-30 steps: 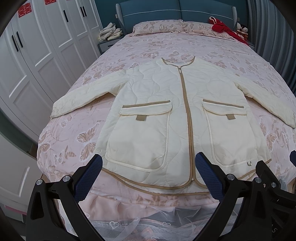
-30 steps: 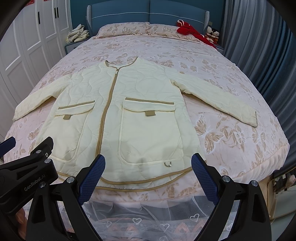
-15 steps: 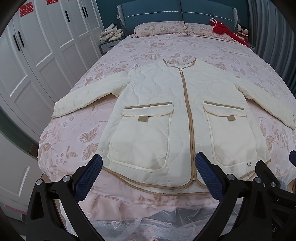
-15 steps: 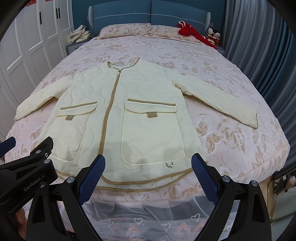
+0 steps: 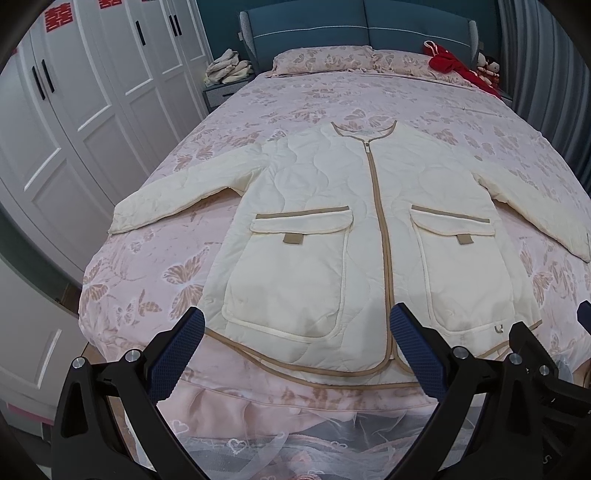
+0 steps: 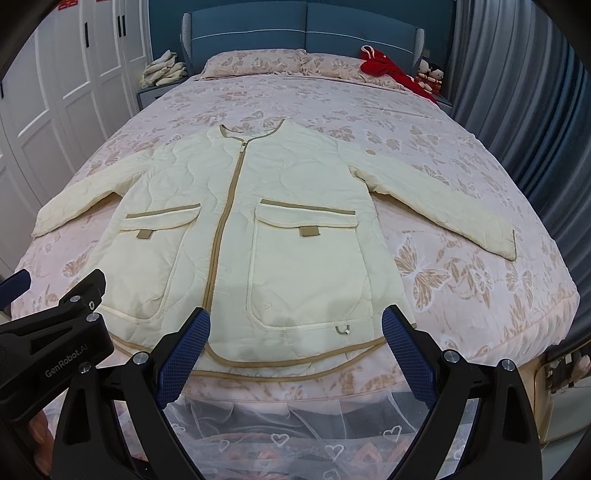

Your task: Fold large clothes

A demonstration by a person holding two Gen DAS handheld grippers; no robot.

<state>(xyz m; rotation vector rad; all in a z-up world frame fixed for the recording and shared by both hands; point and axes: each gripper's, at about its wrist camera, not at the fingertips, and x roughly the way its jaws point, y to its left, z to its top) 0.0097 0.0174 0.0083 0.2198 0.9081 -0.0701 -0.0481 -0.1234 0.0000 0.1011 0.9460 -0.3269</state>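
From the right wrist view, the only lettering I can make out in full is "GenRobot.AI", printed in pale characters along the black body of the left gripper (image 6: 55, 332) where it pokes in at the lower left. Over on the white wardrobe (image 5: 92, 92) doors, in the left wrist view, there are red paper-cut double-happiness signs (囍) (image 5: 56, 18) stuck near the top, one fairly plain and others cut off by the edge. On the other gripper body at the lower right of that view a few pale letters show, too cropped to read.
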